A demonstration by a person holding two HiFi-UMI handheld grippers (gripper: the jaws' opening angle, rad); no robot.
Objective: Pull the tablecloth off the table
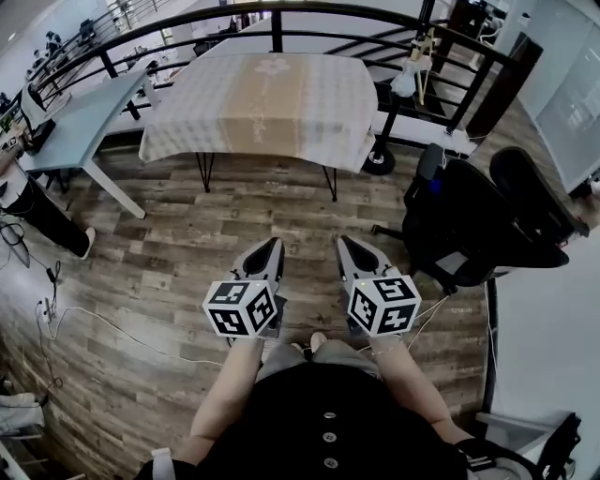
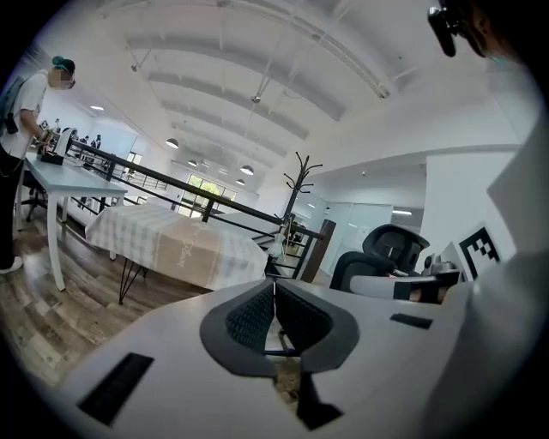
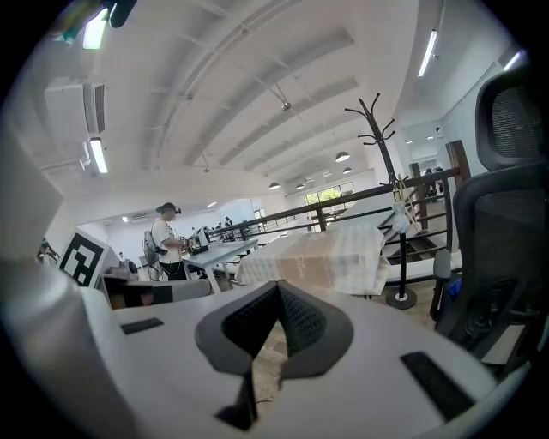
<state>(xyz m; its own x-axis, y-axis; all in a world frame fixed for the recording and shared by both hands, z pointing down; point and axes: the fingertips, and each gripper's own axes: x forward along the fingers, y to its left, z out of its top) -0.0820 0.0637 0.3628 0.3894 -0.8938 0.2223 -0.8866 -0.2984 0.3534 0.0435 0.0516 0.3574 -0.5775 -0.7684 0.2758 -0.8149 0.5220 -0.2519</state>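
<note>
A checked tablecloth with a tan centre stripe covers a table on black hairpin legs across the wooden floor ahead. It also shows in the left gripper view as the tablecloth and in the right gripper view as the tablecloth. My left gripper and right gripper are held side by side in front of my body, well short of the table. Both are shut with nothing between the tips, as seen at the left gripper and the right gripper.
A black office chair stands close on my right. A pale blue desk with a person beside it is to the left. A black railing runs behind the table. A cable lies on the floor at left.
</note>
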